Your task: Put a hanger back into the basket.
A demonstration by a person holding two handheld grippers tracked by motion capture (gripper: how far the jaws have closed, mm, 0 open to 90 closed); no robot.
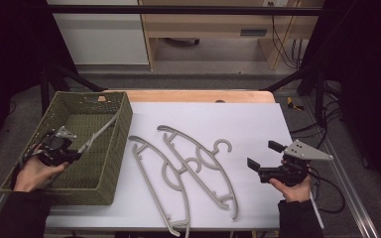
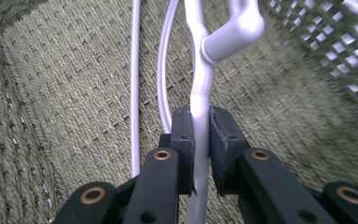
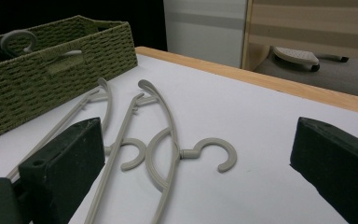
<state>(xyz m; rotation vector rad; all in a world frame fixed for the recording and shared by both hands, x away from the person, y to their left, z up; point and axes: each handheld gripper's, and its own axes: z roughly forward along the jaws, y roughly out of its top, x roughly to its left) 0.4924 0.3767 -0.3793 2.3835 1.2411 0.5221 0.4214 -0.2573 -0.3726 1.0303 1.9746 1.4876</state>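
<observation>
Green basket (image 1: 106, 148): left tool (image 2: 200, 140) clamped on grey hanger (image 2: 200, 88).

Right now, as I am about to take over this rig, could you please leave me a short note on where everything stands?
Left gripper: fingers shut on a grey hanger, held over the inside of the green woven basket; it is not yet released.
Right gripper: fingers open and holding nothing, hovering over the white table to the right of the loose hangers.
Two hangers lie overlapped on the table between the basket and the right gripper.
Done: one hanger brought to the basket.
Left: let it go in the basket, then probably move the two on the table the same way.
</observation>
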